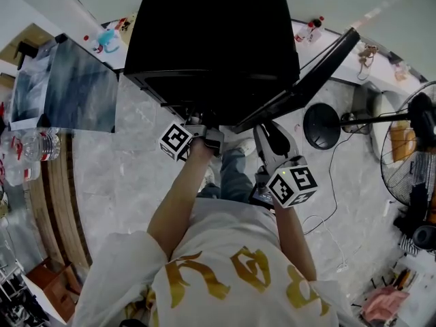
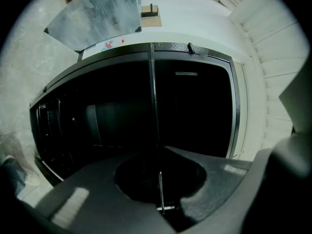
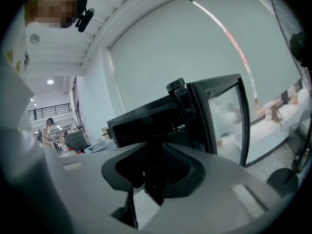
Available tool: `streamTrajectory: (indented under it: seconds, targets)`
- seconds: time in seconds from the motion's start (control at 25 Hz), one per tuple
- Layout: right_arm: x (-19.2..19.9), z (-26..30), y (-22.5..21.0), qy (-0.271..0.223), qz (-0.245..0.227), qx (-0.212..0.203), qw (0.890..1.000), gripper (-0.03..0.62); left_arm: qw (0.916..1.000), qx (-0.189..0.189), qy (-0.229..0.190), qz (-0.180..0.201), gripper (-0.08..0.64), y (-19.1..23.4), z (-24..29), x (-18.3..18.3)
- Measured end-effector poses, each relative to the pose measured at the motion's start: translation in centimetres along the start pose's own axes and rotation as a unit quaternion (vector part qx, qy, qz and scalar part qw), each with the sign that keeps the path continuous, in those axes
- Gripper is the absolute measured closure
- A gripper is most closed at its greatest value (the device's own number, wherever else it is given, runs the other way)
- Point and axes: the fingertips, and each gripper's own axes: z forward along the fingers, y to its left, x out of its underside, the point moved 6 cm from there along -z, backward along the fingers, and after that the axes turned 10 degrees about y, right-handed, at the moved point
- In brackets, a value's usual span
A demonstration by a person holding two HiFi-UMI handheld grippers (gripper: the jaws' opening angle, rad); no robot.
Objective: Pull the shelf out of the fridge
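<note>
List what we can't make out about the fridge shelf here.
Shelf: left gripper view, only an edge-on thin line inside the dark fridge; depth unreadable.
Left gripper tips: head view, lost against the black fridge.
Fridge inside: right gripper view, dark, beside the door; no shelf distinguishable.

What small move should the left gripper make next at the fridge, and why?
Probably pull the left gripper straight back toward the person, slowly. Its jaws look closed on the thin front wire of the shelf, which sits inside the fridge, and the door stands open, so the way out seems free.
</note>
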Motion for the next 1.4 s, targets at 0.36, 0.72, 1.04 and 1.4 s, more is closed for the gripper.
streamTrajectory:
  seconds: [0.36, 0.72, 1.04, 1.4]
  targets:
    - [0.7, -1.1, 0.3, -0.004, -0.007, 0.033, 0.999, 0.502, 0.9998, -0.003, 0.019, -0.009, 0.540, 0.1, -2.1, 1.1]
    - [1.0, -2.1, 1.7, -0.011, -0.020, 0.059, 0.998, 0.522, 0.9994, -0.001, 0.028, -0.019, 0.541, 0.2, -3.5, 1.5]
    - [0.7, -2.4, 1.6, -0.015, -0.017, 0.078, 0.997, 0.566, 0.9988, -0.010, 0.042, -0.022, 0.540, 0.0, -3.9, 2.0]
    - [0.7, -2.1, 1.8, -0.023, -0.002, 0.073, 0.997, 0.568, 0.9982, -0.024, 0.049, -0.024, 0.528, 0.8, -4.6, 1.9]
